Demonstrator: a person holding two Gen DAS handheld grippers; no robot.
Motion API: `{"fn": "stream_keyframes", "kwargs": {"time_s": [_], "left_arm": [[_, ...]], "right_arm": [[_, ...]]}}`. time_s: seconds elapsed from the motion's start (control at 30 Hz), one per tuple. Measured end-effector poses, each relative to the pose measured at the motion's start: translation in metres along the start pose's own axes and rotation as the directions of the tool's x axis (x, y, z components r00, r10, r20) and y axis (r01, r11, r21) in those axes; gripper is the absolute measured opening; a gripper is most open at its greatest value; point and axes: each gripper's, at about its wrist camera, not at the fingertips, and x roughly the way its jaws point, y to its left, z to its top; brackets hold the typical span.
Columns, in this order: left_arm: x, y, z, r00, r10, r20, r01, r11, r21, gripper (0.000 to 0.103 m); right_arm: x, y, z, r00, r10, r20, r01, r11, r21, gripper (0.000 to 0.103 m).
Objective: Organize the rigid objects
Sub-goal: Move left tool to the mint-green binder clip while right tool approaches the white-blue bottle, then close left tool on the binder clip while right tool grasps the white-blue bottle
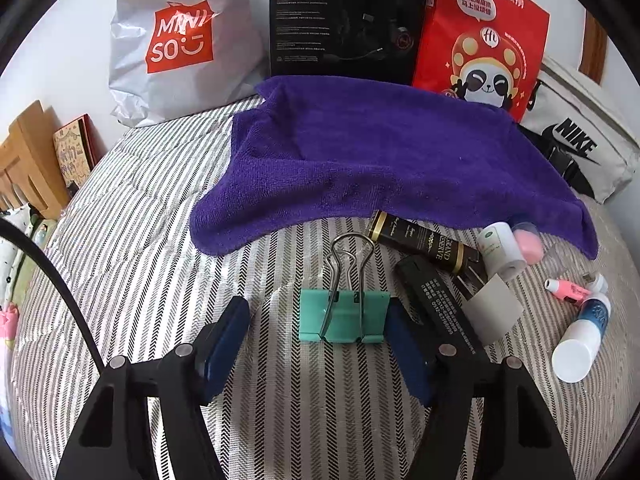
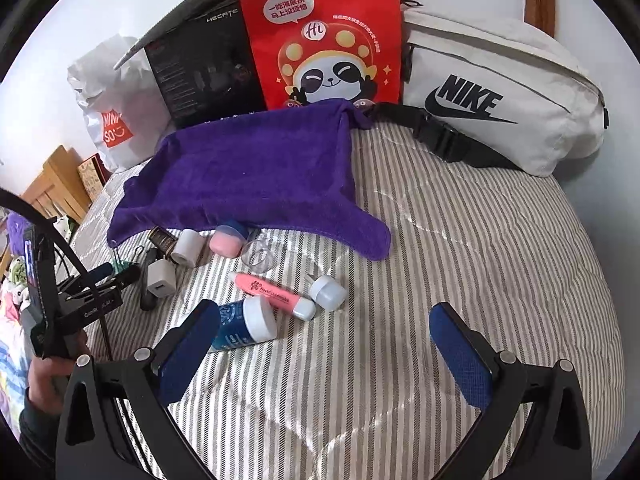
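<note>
A mint-green binder clip (image 1: 344,314) lies on the striped bedcover (image 1: 140,240), wire handles pointing away. My left gripper (image 1: 316,314) straddles it; the right pad (image 1: 404,340) is at the clip's edge, the left pad (image 1: 226,336) stands clear of it, so the gripper is open. Right of the clip lie a black bar (image 1: 440,312), a dark tube (image 1: 424,244), a white charger (image 1: 494,308), a white roll (image 1: 502,250), a pink tube (image 1: 568,288) and a blue-white tube (image 1: 584,336). My right gripper (image 2: 326,352) is wide open over bare cover, its left pad beside the blue-white tube (image 2: 244,324).
A purple towel (image 1: 380,160) covers the middle of the bed. Behind it stand a white plastic bag (image 1: 176,40), a black box (image 1: 344,16) and a red paper bag (image 1: 480,40). A white waist bag (image 2: 500,92) lies at the back right. A wooden frame (image 1: 28,152) edges the left.
</note>
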Motion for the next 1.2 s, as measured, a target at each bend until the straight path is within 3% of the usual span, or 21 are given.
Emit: {"fn": "stream_keyframes", "kwargs": {"time_s": [0.1, 0.27, 0.33, 0.43, 0.63, 0.97, 1.2], "left_arm": [[0.000, -0.001, 0.000, 1.000, 0.003, -0.001, -0.003, 1.000, 0.002, 0.067], [0.001, -0.002, -0.002, 1.000, 0.004, 0.000, -0.004, 1.000, 0.002, 0.067], [0.002, -0.002, -0.002, 1.000, 0.003, 0.001, -0.003, 1.000, 0.002, 0.067], [0.002, -0.002, -0.002, 1.000, 0.004, 0.001, -0.004, 1.000, 0.002, 0.068], [0.002, -0.003, -0.002, 1.000, 0.004, 0.001, -0.004, 1.000, 0.002, 0.068], [0.001, -0.002, -0.002, 1.000, 0.004, 0.001, -0.004, 1.000, 0.002, 0.068], [0.001, -0.002, -0.002, 1.000, 0.004, 0.001, -0.004, 1.000, 0.002, 0.068]], "right_arm": [[0.008, -0.001, 0.000, 1.000, -0.003, 0.002, 0.003, 1.000, -0.023, 0.102], [0.024, -0.006, 0.000, 0.999, -0.031, -0.038, 0.029, 0.998, -0.049, 0.089], [0.026, -0.007, -0.002, 0.998, 0.000, -0.055, -0.003, 0.999, -0.042, 0.088], [0.024, -0.001, -0.006, 0.995, 0.074, -0.064, -0.077, 0.996, -0.041, 0.088], [0.025, 0.034, -0.017, 0.990, 0.121, -0.078, -0.130, 0.984, -0.125, 0.089], [0.058, 0.069, -0.030, 0.987, 0.082, -0.137, -0.108, 0.975, -0.193, 0.090], [0.071, 0.075, -0.027, 0.984, 0.109, -0.144, -0.128, 0.983, -0.131, 0.089]]}}
